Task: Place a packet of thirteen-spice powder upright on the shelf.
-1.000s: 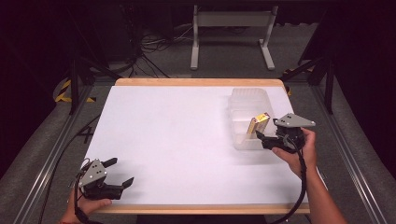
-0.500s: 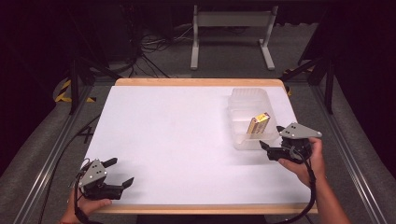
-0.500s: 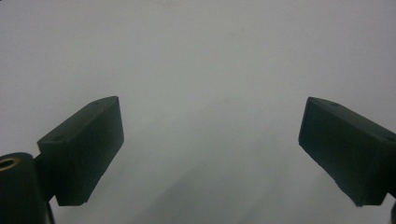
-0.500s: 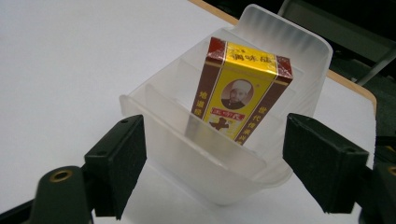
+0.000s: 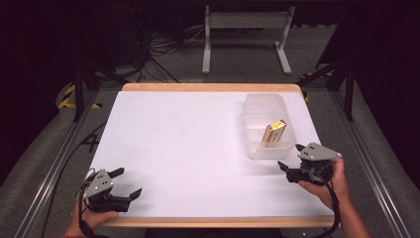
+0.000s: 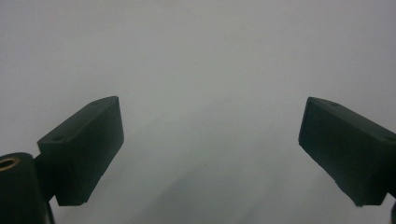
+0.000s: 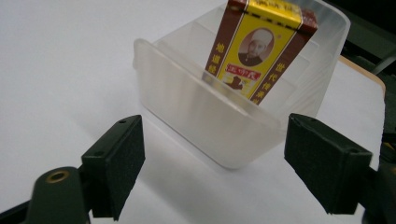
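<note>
The white table is evenly lit from above against dark surroundings, with soft shadows and mild blur.

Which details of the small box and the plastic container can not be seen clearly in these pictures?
- Yellow and brown cardboard box: its lower part is blurred behind the frosted wall of the translucent plastic container in the right gripper view; its top is cut off by the edge.
- High view: the print on the box is too small to read.

Frosted translucent plastic container, glossy printed box, probably card, matt white tabletop
</note>
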{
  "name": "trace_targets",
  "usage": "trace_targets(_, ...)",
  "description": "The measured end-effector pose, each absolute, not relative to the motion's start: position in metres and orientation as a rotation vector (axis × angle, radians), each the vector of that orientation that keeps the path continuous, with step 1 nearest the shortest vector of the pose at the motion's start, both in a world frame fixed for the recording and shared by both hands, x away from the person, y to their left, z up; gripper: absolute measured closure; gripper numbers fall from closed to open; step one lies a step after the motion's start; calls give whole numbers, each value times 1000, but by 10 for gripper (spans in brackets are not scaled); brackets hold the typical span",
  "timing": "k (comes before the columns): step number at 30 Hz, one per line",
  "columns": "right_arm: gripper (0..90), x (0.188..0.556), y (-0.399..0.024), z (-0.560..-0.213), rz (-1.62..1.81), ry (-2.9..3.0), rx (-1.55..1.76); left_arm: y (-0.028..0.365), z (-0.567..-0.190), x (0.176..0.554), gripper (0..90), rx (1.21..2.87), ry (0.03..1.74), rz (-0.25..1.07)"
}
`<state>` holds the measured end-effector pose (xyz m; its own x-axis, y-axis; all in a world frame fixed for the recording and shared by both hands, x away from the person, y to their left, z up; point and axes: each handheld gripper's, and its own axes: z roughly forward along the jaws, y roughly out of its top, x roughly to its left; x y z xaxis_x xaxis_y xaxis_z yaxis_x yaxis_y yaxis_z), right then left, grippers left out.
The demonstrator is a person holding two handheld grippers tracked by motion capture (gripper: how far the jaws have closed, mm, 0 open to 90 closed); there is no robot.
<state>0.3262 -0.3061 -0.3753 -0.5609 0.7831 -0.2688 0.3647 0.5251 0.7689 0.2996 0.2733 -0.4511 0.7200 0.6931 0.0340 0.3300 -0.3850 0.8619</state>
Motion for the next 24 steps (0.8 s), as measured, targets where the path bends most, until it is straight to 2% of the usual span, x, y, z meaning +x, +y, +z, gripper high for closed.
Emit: trace_targets(24,129,302,-348,-433,852,2128,1015,275,-451,301,72,1982,790,492)
